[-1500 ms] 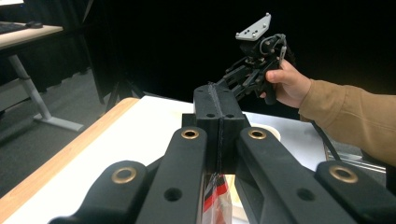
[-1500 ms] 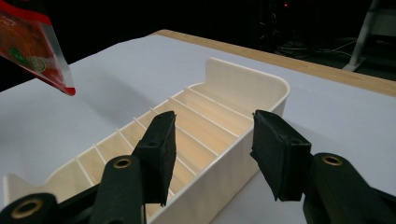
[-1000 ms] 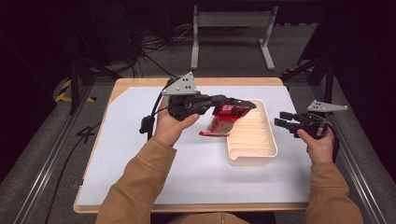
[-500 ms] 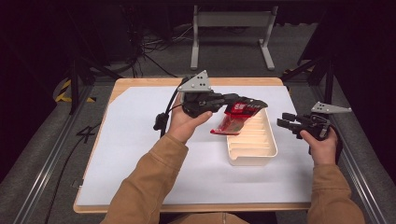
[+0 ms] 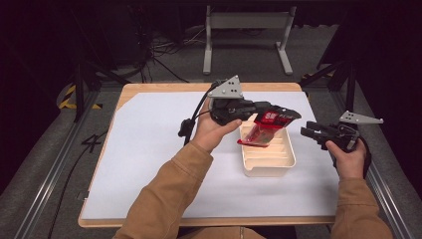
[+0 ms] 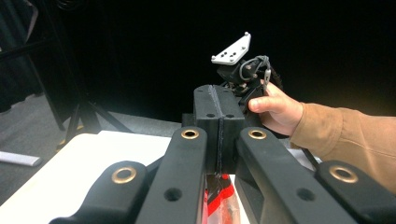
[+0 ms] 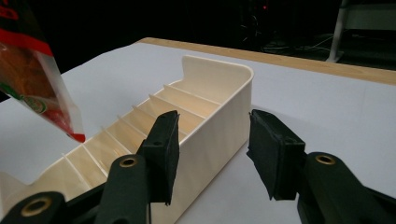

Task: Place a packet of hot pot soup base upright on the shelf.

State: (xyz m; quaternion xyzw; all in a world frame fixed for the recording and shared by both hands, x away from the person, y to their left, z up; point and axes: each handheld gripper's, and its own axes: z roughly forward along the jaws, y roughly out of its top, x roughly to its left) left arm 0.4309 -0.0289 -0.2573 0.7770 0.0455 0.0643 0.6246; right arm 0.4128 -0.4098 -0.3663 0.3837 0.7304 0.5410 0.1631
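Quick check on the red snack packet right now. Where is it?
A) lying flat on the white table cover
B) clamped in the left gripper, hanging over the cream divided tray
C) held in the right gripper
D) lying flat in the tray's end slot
B: the left gripper has its jaws shut on the top of the red packet, which hangs above the cream tray with its lower corner just over the dividers.

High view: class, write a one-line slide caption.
Left claw holds a red packet over the cream tray; right claw waits beside it.
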